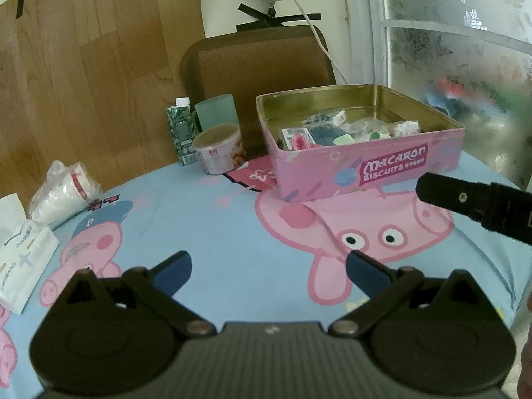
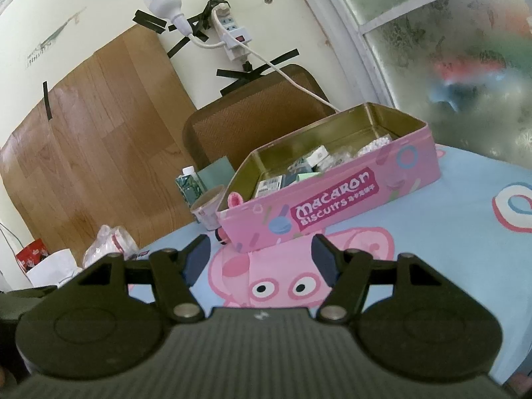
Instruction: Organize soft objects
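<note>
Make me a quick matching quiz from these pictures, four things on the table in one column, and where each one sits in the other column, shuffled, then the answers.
Things
1. macaron tin
2. green cup
3. carton
4. tissue pack

Places
A. far left table edge
B. right of centre, lid off
C. behind the paper tub
D. left of the green cup

Pairs: 1-B, 2-C, 3-D, 4-A

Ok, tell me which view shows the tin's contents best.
Left wrist: it looks down into the tin, showing the packets across its floor. Right wrist sees the tin at a lower angle, so its front wall hides most contents.
</note>
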Demonstrator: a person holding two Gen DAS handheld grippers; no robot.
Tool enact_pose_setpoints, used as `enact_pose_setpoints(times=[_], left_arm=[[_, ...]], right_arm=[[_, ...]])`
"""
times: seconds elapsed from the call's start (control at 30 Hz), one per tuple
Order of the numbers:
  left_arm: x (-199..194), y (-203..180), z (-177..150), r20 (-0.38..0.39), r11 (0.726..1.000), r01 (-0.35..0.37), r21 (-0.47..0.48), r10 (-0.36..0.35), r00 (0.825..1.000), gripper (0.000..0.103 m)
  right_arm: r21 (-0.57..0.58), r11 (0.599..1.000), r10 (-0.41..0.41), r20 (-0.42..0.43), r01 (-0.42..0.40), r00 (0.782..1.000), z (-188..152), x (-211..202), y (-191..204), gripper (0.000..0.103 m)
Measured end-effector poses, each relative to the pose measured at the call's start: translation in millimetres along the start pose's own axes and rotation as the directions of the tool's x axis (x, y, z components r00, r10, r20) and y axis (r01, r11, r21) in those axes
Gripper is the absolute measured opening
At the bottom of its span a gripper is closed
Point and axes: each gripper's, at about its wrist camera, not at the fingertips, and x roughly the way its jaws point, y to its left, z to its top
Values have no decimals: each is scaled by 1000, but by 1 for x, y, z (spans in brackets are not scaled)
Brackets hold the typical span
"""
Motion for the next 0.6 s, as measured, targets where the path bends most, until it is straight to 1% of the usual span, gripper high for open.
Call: enact_pose_setpoints(times=[0.23,0.6], left_arm=[[1,1,-2,-12,1000,7,2,-7,1000,103],[6,1,-6,-58,1000,22,-6,-22,998,103]], right_arm=[[1,1000,-1,-1,1,1000,-1,0,1,69],[3,1000,-2,-5,2,1000,-2,1,1,69]])
